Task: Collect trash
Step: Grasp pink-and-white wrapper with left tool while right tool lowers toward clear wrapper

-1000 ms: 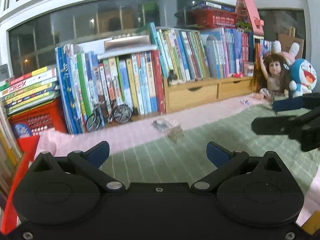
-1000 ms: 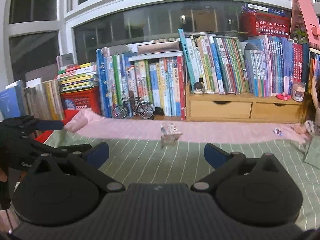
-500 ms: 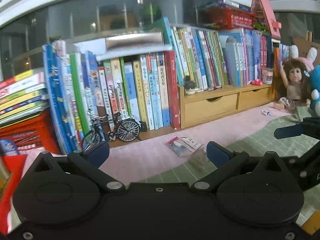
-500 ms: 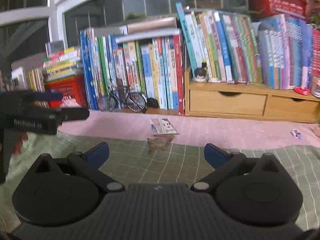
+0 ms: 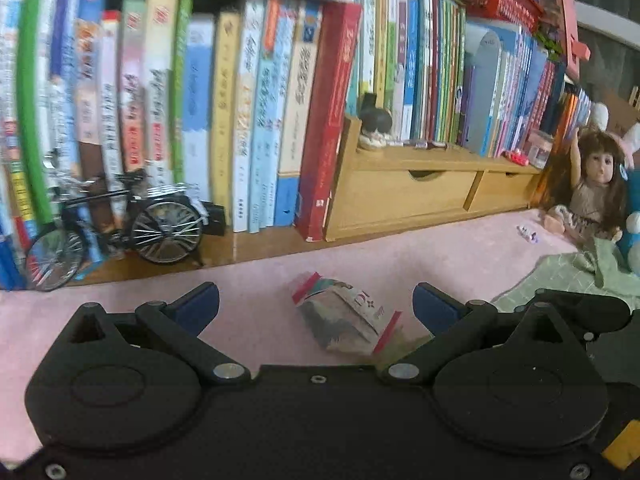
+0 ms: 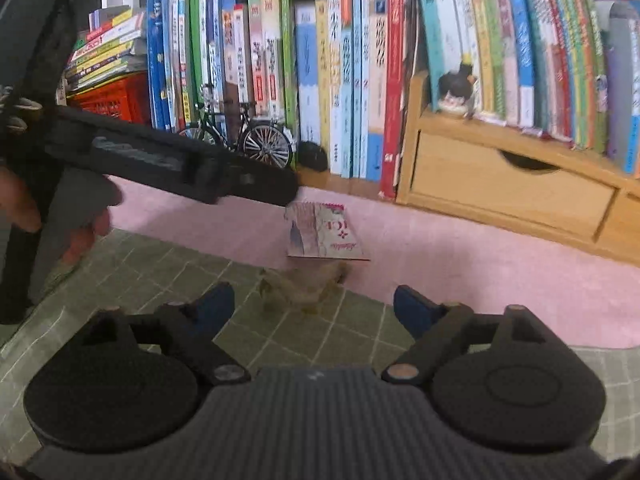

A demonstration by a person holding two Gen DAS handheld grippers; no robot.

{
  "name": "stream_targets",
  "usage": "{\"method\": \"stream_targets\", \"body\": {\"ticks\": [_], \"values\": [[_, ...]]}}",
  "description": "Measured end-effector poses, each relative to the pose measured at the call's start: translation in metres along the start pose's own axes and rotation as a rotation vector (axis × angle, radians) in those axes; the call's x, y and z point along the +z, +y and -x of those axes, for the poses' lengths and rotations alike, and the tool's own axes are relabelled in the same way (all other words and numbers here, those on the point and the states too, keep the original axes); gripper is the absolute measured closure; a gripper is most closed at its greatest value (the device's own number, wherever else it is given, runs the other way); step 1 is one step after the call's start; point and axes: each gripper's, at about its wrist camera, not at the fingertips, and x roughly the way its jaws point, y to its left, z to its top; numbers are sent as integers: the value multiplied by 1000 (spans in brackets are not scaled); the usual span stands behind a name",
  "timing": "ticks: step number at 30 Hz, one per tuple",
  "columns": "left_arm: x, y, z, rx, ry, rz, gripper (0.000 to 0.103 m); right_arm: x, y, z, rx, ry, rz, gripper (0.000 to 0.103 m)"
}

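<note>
A flat printed wrapper [image 5: 344, 316] with red edges lies on the pink cloth [image 5: 256, 300]. My left gripper [image 5: 316, 306] hangs open just over it, fingers either side in the view and not touching. The same wrapper [image 6: 324, 234] shows in the right wrist view, with the left gripper [image 6: 286, 192] reaching in from the left above it. Just in front lies a crumpled brown scrap [image 6: 304, 284] on the green checked blanket [image 6: 168, 268]. My right gripper [image 6: 314, 306] is wide and closing, the scrap just ahead between its fingertips, unpressed.
Upright books [image 5: 256, 120] fill the back, with a model bicycle [image 5: 120, 224] and a wooden drawer unit [image 5: 416, 192] in front. A doll [image 5: 596, 192] sits at the right, a tiny wrapper [image 5: 527, 234] near it. A hand [image 6: 24, 208] holds the left gripper.
Both grippers have come forward and down towards the two pieces of trash, which now lie close under the fingertips. The right jaws have narrowed a little.
</note>
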Motion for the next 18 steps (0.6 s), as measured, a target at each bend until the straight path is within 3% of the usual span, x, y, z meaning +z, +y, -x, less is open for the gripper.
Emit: {"method": "stream_targets", "body": {"ticks": [5, 12, 15, 16, 18], "values": [[-5, -9, -28, 11, 38, -29, 0, -5, -4, -20, 32, -7, -85, 16], [-3, -13, -56, 9, 46, -23, 0, -2, -2, -27, 47, -17, -89, 25], [-4, -17, -62, 6, 56, -24, 1, -2, 1, -28, 46, -4, -71, 37], [-5, -19, -63, 16, 53, -21, 3, -2, 1, -27, 54, -12, -69, 43], [-7, -20, -67, 13, 58, -9, 18, -3, 0, -26, 56, -16, -72, 48]]}}
